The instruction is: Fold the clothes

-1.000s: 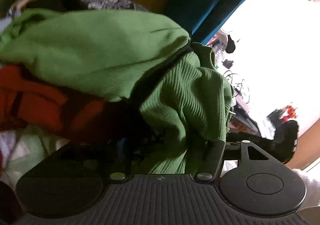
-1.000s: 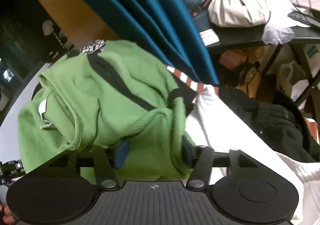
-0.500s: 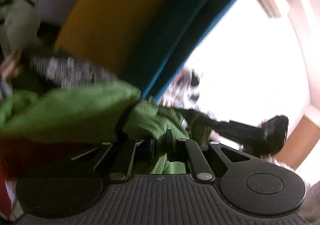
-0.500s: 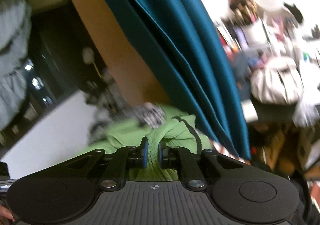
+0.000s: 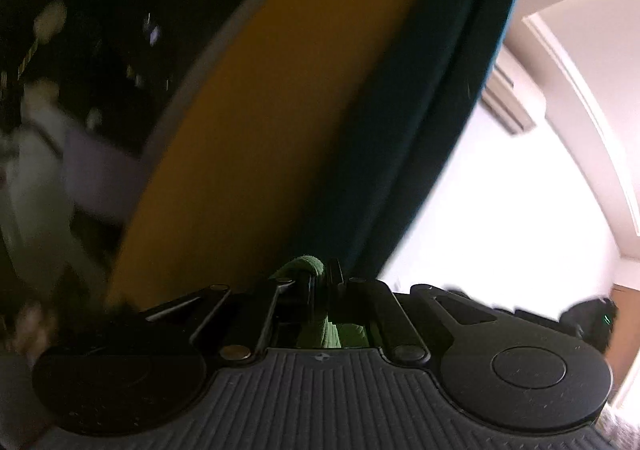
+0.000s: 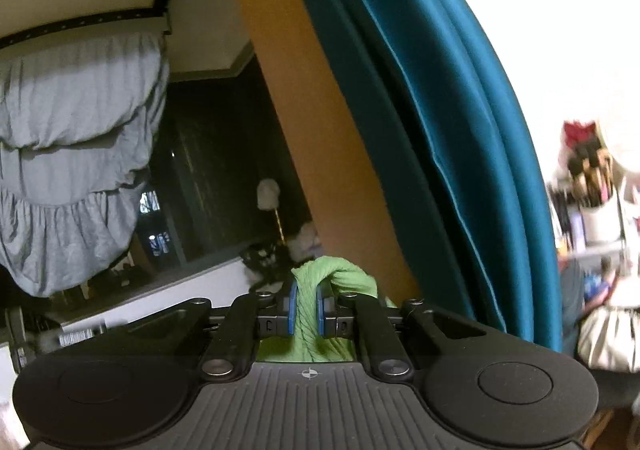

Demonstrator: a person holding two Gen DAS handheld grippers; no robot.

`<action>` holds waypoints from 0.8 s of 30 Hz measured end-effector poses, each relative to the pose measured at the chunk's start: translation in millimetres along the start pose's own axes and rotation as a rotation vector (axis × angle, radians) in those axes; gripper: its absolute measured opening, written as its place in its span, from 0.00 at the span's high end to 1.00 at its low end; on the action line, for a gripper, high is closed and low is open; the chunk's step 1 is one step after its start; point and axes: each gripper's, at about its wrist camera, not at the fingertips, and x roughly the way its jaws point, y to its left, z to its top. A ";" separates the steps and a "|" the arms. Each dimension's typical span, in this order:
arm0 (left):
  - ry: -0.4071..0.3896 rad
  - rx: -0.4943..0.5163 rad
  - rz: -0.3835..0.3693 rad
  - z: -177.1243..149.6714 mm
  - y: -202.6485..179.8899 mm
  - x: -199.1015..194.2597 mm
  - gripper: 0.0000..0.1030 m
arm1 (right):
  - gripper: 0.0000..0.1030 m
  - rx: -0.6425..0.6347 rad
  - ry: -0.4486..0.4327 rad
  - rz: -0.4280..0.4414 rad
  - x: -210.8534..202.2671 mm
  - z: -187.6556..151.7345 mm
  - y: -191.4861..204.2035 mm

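Green knit garment (image 6: 320, 314) clamped in both claws, right claw (image 6: 307, 308) and left claw (image 5: 319, 282); bulk hanging at 6 o'clock, out of sight below.

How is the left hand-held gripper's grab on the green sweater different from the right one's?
The left hand-held gripper shows only a small dark tuft of the green sweater above its tips; the right hand-held gripper shows a fat, bright ribbed bunch. The right's pads look blue; the left's look dark. Both are shut on the same sweater.
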 end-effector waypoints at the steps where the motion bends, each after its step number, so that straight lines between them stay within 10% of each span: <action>1: -0.024 0.027 0.002 11.8 -1.0 2.8 0.95 | 0.92 -0.008 -0.014 0.007 2.5 6.1 3.1; 7: -0.023 0.113 0.055 55.8 9.6 41.0 0.95 | 0.92 -0.048 -0.057 0.017 12.7 20.0 19.8; 18: 0.501 0.210 0.100 -63.9 48.7 161.6 0.95 | 0.88 -0.038 0.367 -0.140 52.1 -98.8 -38.9; 24: 0.636 0.096 -0.016 -85.3 49.0 205.8 0.94 | 0.19 -0.227 0.427 -0.141 69.5 -116.7 -7.5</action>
